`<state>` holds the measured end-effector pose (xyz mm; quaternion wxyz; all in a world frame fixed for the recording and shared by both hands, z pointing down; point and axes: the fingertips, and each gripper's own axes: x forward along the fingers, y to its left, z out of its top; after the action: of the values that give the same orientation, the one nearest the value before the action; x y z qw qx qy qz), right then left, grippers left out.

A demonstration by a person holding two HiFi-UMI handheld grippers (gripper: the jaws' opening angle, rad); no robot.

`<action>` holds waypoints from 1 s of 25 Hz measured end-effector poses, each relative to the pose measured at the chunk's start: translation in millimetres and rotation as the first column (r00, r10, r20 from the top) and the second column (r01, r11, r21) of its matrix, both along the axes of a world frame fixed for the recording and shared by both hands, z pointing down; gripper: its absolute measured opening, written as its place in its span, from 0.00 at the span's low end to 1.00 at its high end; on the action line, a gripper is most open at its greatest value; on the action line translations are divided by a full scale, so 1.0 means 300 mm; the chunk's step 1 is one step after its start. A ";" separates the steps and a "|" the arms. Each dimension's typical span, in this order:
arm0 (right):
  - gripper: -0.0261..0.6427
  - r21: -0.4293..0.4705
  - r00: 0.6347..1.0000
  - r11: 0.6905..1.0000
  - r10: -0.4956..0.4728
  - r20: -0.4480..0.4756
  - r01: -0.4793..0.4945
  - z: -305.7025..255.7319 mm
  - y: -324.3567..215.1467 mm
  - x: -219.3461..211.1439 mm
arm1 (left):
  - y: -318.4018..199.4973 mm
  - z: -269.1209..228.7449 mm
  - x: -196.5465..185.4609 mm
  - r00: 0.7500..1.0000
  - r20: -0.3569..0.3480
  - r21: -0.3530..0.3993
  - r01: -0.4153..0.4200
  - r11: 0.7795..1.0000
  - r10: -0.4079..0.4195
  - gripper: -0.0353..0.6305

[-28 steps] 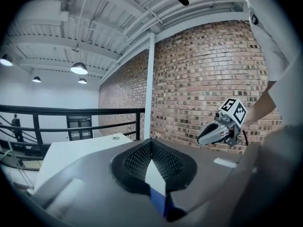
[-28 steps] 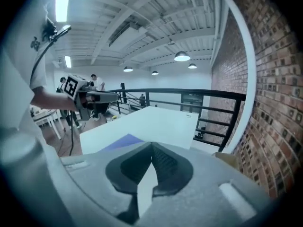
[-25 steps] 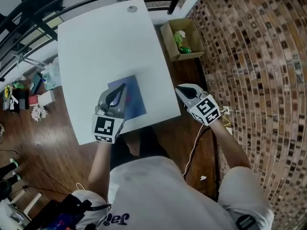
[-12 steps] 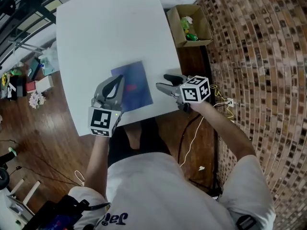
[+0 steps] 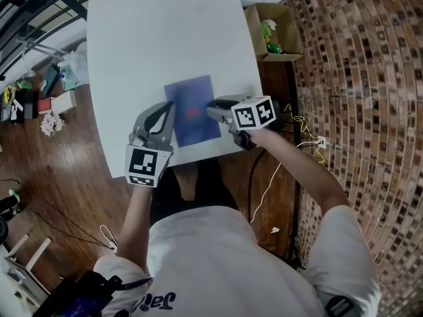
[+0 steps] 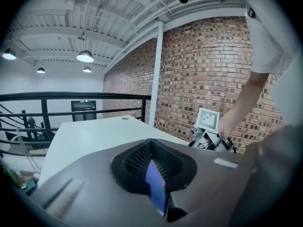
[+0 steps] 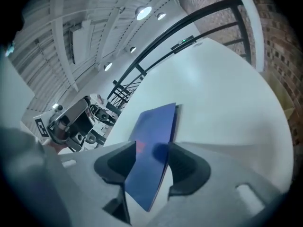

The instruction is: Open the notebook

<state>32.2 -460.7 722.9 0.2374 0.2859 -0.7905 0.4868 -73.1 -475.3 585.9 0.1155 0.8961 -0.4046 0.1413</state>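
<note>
Head view: notebook shut, a gripper at each side edge

A white desk carries the blue notebook, which lies flat and closed near the person's side. The left gripper sits over the notebook's left edge with its fingers pressed together, probably to pin that side down. The right gripper is at the notebook's right edge. Its fingers have just been narrowing but stand spread astride that edge without gripping, apparently to catch the cover.

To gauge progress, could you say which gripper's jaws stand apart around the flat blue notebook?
The right gripper: its jaws, just closing, straddle the blue notebook, while the left gripper has jaws together.
</note>
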 end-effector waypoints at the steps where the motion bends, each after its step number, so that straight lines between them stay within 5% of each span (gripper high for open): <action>1: 0.34 -0.004 1.000 1.000 -0.001 -0.015 0.001 0.010 0.001 0.000 | 0.006 0.001 -0.004 1.000 -0.001 0.000 0.000 1.000 0.000 0.08; 8: 0.30 -0.035 0.999 0.999 0.017 -0.040 -0.018 0.046 0.002 0.002 | 0.045 0.016 -0.024 1.000 -0.002 -0.005 0.005 1.000 -0.005 0.08; 12: 0.20 -0.030 0.999 0.999 0.030 -0.030 -0.031 0.011 -0.007 0.003 | 0.040 0.004 -0.053 1.000 0.000 0.003 0.021 1.000 -0.021 0.08; 25: 0.11 0.044 0.991 0.998 -0.048 0.123 0.043 -0.300 0.015 -0.207 | 0.016 -0.120 -0.200 0.989 -0.063 0.045 0.133 0.990 -0.130 0.08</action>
<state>-29.8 -456.3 632.8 0.1930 0.2417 -0.8199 0.4817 -133.0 -470.5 549.8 0.1146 0.8737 -0.4627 0.0966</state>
